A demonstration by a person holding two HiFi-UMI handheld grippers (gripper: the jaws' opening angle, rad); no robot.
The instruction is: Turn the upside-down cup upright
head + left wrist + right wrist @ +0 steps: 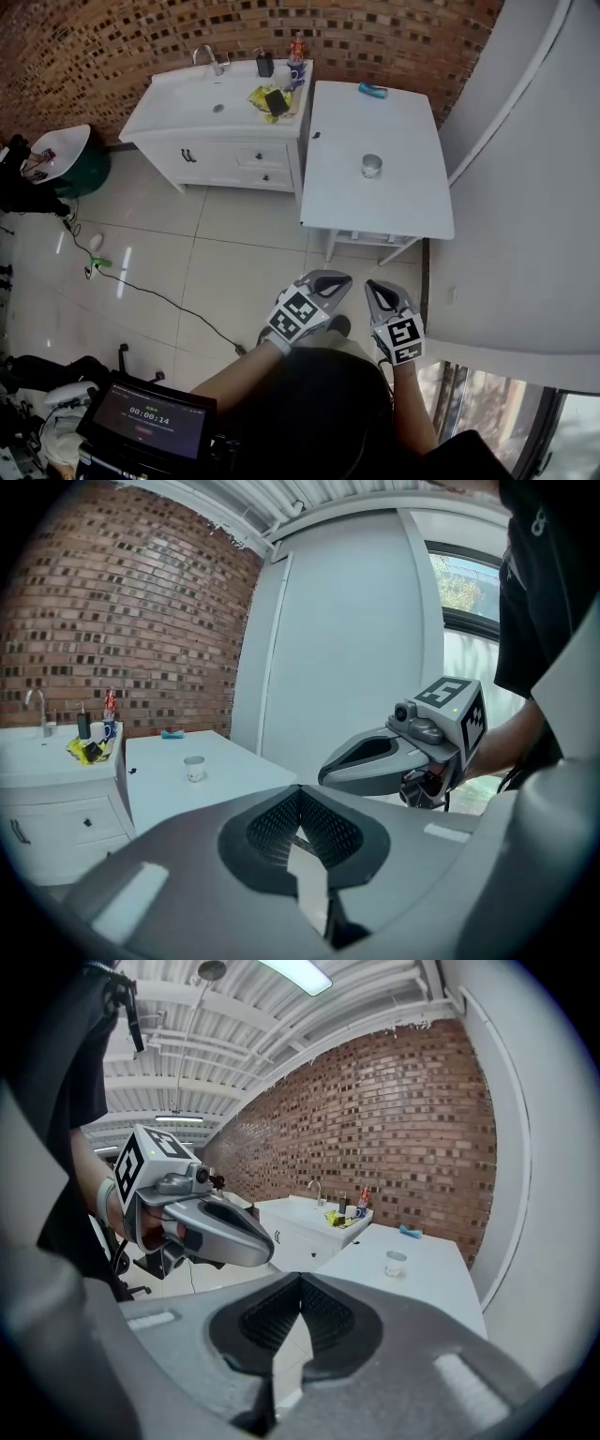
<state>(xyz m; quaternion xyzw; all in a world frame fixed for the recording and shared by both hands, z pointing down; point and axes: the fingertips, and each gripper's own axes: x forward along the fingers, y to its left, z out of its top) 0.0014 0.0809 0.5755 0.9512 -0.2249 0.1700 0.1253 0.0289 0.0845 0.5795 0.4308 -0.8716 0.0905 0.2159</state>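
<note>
White table (394,131) surface carries the cup (371,165), which stands alone near the table's middle, closer to the front edge than to the brick wall (141,37). At this range the views do not settle whether the cup's mouth faces up or down. A small blue object (372,90) lies at the far edge of the same table, well apart from the cup. To the left of the table, touching or just beside it, stands a white vanity unit (178,103) with a faucet (208,58) and a cluster of small items, among them a yellow one (262,97), at its right end.

Left gripper (337,278): jaws clenched, pads meeting at the tip, nothing between them. It is held over the tiled floor (216,253), in front of the table and well apart from the cup.

Right gripper (375,286): jaws clenched in the same way, nothing held. It sits just beside the left gripper, the two side by side and not touching, both aimed toward the table and angled slightly downward.

In both gripper views the cup appears small and distant beyond the closed jaw tips, on the table top.

A black cable (169,305) runs across the floor at the left, and a screen (150,417) showing a timer sits at the lower left.
</note>
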